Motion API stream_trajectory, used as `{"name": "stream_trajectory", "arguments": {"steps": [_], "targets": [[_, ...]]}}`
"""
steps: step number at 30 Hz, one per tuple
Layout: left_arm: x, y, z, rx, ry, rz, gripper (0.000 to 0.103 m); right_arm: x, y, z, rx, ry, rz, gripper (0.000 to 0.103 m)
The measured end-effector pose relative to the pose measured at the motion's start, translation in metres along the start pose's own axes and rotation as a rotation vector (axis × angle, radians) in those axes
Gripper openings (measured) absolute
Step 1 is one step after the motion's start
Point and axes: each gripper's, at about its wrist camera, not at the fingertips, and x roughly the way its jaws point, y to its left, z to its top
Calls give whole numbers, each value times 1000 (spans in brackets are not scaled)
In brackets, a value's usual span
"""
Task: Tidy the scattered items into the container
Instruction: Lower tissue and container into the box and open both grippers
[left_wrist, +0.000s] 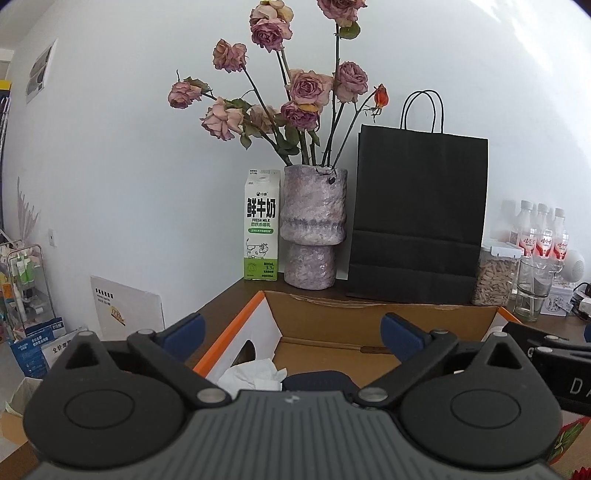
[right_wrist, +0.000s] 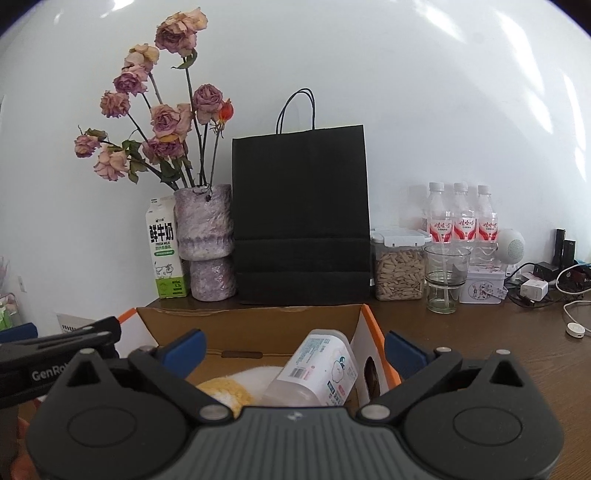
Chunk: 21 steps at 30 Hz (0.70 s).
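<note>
An open cardboard box (left_wrist: 369, 314) with orange-edged flaps stands on the brown table; it also shows in the right wrist view (right_wrist: 251, 321). In the left wrist view, crumpled white tissue (left_wrist: 255, 376) and a dark blue item (left_wrist: 317, 380) lie inside it. In the right wrist view, a clear plastic bottle (right_wrist: 317, 373) with a white label and a yellow-and-white soft item (right_wrist: 229, 391) lie inside. My left gripper (left_wrist: 291, 336) is open and empty above the box. My right gripper (right_wrist: 293, 350) is open and empty above the bottle.
Along the wall stand a milk carton (left_wrist: 261, 225), a vase of dried roses (left_wrist: 312, 229), a black paper bag (left_wrist: 417, 221), a seed jar (right_wrist: 399, 266), a glass (right_wrist: 445, 277), water bottles (right_wrist: 461, 218), a tin (right_wrist: 482, 286) and chargers with cables (right_wrist: 535, 284).
</note>
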Motion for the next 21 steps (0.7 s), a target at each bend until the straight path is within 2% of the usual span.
{"name": "stream_trajectory", "arguments": {"steps": [21], "targets": [[-6, -2, -3, 3, -12, -14, 103, -9, -3, 2, 5, -15, -3, 103]]}}
